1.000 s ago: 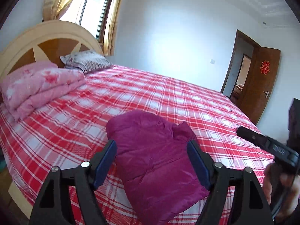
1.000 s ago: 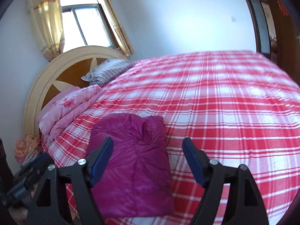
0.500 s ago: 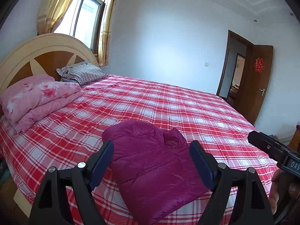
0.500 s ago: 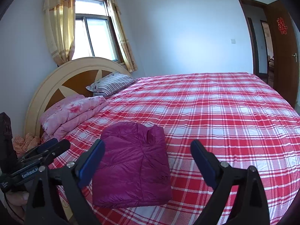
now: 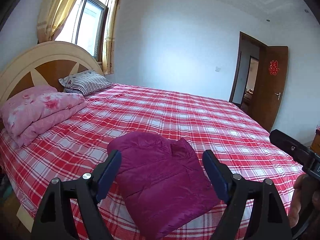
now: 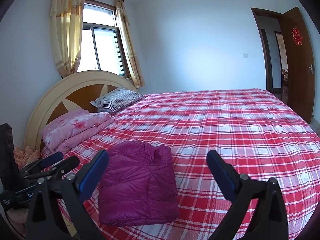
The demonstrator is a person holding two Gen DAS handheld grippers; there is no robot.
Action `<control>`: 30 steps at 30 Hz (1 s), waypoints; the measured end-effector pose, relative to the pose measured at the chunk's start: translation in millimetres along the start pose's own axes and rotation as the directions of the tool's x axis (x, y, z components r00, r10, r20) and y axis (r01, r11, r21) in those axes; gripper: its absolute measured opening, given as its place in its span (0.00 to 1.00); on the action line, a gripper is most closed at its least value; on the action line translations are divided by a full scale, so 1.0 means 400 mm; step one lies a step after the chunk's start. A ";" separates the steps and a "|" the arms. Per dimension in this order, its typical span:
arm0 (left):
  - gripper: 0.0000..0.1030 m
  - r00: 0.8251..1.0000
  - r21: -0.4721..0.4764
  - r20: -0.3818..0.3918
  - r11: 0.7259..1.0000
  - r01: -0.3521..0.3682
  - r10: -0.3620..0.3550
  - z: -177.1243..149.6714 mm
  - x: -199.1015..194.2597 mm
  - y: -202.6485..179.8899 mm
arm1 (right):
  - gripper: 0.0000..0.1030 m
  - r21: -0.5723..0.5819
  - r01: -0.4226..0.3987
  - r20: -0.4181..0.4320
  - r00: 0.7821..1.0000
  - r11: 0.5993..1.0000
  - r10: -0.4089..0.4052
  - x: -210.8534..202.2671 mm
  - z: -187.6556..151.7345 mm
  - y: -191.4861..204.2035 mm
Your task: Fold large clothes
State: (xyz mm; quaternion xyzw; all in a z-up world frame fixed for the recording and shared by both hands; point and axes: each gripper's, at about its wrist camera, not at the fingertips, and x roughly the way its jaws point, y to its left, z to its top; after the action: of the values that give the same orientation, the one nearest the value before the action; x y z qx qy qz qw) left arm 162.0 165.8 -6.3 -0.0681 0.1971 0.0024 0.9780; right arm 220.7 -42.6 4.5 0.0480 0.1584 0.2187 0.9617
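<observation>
Both tongs have drawn back and up off the folded purple jacket (image 5: pixel 160 178) — left tongs (image 5: pixel 162 172) spread, right tongs (image 6: pixel 158 174) opening, both empty — which lies just ahead by the bed's (image 6: pixel 240 140) near edge, long axis pointing away, nearer the left.

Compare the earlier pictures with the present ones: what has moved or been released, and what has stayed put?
Both grippers have drawn back and up from the folded magenta jacket, so more of the room shows. The right gripper has spread its jaws and is still opening them, empty; the left gripper stays open, empty. The jacket, pink quilt and striped pillow lie unmoved on the bed.
</observation>
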 end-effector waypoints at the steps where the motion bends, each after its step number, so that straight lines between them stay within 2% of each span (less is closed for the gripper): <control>1: 0.81 1.000 -0.001 -0.001 1.000 -0.003 0.003 -0.001 0.001 0.000 | 0.98 -0.001 0.001 0.006 1.000 1.000 0.000 -0.004 0.001 0.002; 9: 0.82 1.000 -0.020 -0.025 1.000 -0.006 0.006 -0.002 0.013 0.013 | 1.00 -0.009 0.006 0.025 1.000 1.000 -0.006 -0.014 0.015 0.010; 11: 0.86 0.999 -0.023 -0.036 1.000 -0.012 0.011 -0.002 0.016 0.014 | 1.00 -0.016 0.005 0.026 1.000 1.000 -0.005 -0.015 0.016 0.014; 12: 0.91 0.999 -0.021 -0.039 1.000 -0.011 0.010 -0.003 0.019 0.014 | 1.00 -0.019 0.004 0.027 1.000 1.000 -0.004 -0.015 0.016 0.015; 15: 0.92 0.999 -0.019 -0.042 1.000 -0.020 0.019 -0.005 0.021 0.013 | 1.00 -0.026 -0.001 0.027 1.000 1.000 0.001 -0.017 0.018 0.021; 23: 0.93 0.998 -0.072 -0.054 0.997 0.027 -0.031 -0.002 0.025 0.027 | 1.00 -0.039 -0.010 0.025 1.000 0.999 0.011 -0.020 0.018 0.025; 30: 0.97 0.999 -0.022 -0.011 0.999 -0.045 0.045 0.004 0.006 0.009 | 1.00 -0.031 -0.024 0.027 0.999 0.999 0.025 -0.027 0.013 0.028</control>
State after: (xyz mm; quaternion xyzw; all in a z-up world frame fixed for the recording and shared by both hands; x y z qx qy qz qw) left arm 165.0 169.5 -6.1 -0.0744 0.2035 0.0260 0.9759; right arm 208.5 -37.3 14.5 0.0382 0.1413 0.2320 0.9616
